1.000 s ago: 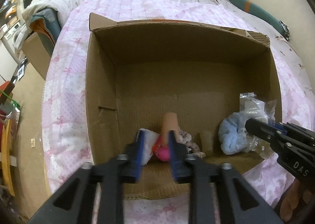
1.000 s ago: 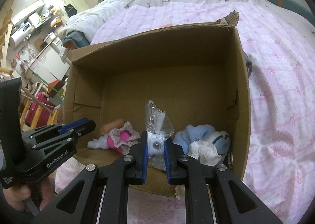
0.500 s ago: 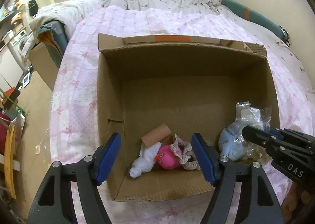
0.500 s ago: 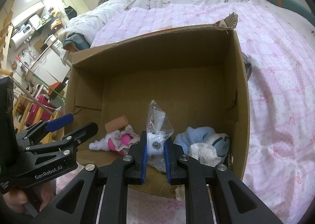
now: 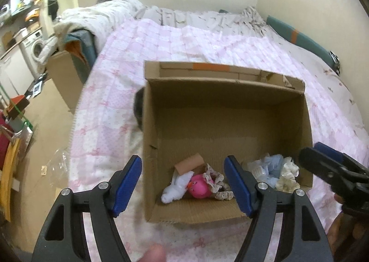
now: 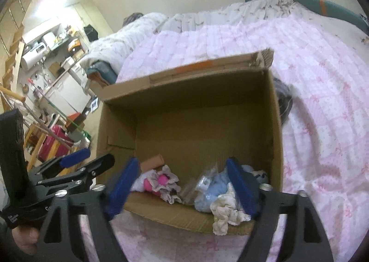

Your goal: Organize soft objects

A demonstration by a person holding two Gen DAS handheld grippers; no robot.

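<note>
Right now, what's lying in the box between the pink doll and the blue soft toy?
A crumpled clear plastic bag lies between the pink doll and the blue soft toy, seen best in the right wrist view.

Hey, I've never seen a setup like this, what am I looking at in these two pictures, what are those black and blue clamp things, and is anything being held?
Those are two hand-held grippers, one in each of a person's hands, each carrying a wide-angle camera that looks along its own fingers. One picture is from the left gripper, the other from the right gripper; each also catches the other at its edge. Both hang over a cardboard box on a bed with a pink quilt. In the box lie a pink toy with white cloth, a blue soft toy and a clear plastic bag. Neither gripper holds anything: the left is open, and the right's jaws are opening, off the bag.
</note>
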